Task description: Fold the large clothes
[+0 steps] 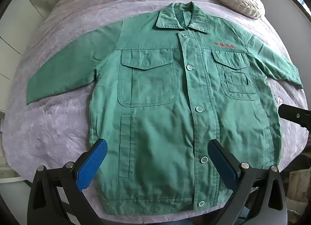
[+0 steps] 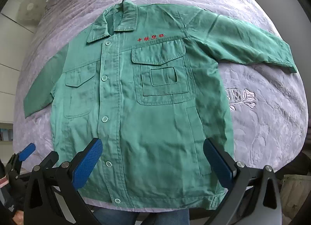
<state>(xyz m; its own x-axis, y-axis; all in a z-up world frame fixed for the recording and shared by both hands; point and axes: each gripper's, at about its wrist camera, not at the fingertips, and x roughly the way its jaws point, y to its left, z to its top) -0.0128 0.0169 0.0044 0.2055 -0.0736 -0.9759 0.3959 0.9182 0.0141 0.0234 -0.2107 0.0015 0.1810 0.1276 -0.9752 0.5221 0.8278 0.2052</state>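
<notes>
Soft, even daylight fills both fisheye views, leaving only faint shadows in the creases of the green cotton work jacket (image 1: 175,108) and the quilted lilac bedspread (image 1: 58,127). Focus holds sharp at centre; straight lines bow heavily toward the black, vignetted corners, where detail smears.

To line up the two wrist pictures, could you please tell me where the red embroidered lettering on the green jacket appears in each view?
Left wrist view: the red lettering sits upper right of centre, above the flapped chest pocket.
Right wrist view: the red lettering sits just above centre, slightly left, over the same pocket.
Shared landmark: the jacket collar, left of the lettering in both.
</notes>
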